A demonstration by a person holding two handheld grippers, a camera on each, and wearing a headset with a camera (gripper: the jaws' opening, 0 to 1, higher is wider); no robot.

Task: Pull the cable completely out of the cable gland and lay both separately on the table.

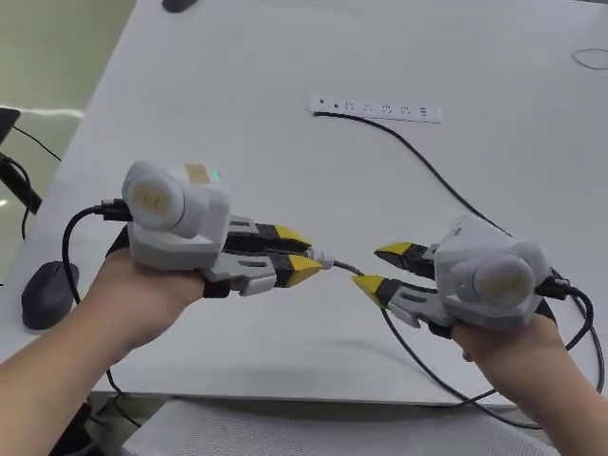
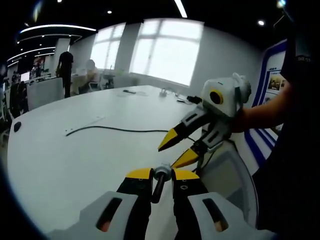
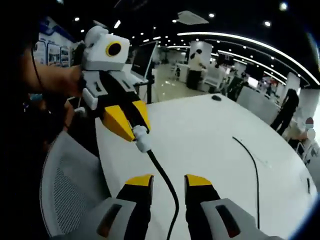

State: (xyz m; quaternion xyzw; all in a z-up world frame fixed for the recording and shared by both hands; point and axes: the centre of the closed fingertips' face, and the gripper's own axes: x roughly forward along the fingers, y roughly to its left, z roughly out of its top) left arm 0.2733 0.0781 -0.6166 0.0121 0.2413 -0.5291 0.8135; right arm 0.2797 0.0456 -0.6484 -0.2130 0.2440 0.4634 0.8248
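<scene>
Left gripper [image 2: 163, 175] pinches its yellow-tipped jaws onto the smooth pale cable gland [image 2: 162, 171]; right gripper [image 3: 168, 181] gapes around the round black cable [image 3: 156, 162].

No legible text, label or number; print on wall posters [image 2: 275, 82] too blurred.

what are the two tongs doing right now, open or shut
Left tongs: closed on the cable gland.
Right tongs: open; the cable runs between the jaws, unclamped.
</scene>
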